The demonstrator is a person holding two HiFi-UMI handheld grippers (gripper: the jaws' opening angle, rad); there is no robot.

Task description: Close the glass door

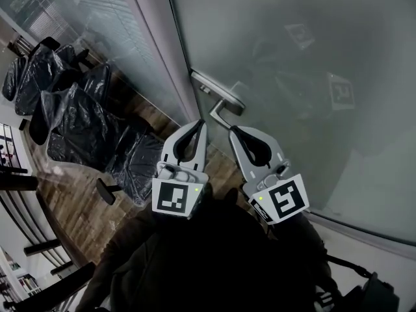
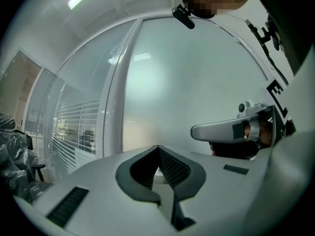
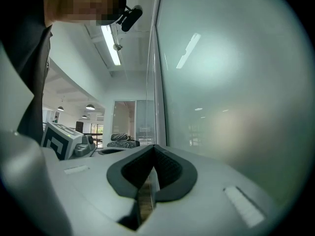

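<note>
The frosted glass door (image 1: 292, 57) fills the right of the head view, with a silver lever handle (image 1: 224, 99) near its left edge. Both grippers are held level just short of that handle. My left gripper (image 1: 200, 123) points at the door's edge below the lever, with its jaws together and nothing between them (image 2: 158, 147). My right gripper (image 1: 233, 130) sits beside it, under the handle's free end, shut and empty (image 3: 153, 147). The pane (image 3: 236, 107) rises close on its right. A grey bar (image 2: 226, 129) juts in at the right of the left gripper view; I cannot tell what it is.
A grey frame post (image 1: 153, 38) and a fixed glass wall with blinds (image 2: 74, 132) stand left of the door. Several chairs wrapped in black plastic (image 1: 71, 109) crowd the wooden floor (image 1: 71, 194) at the left. The left gripper's marker cube (image 3: 59, 139) shows beside the right gripper.
</note>
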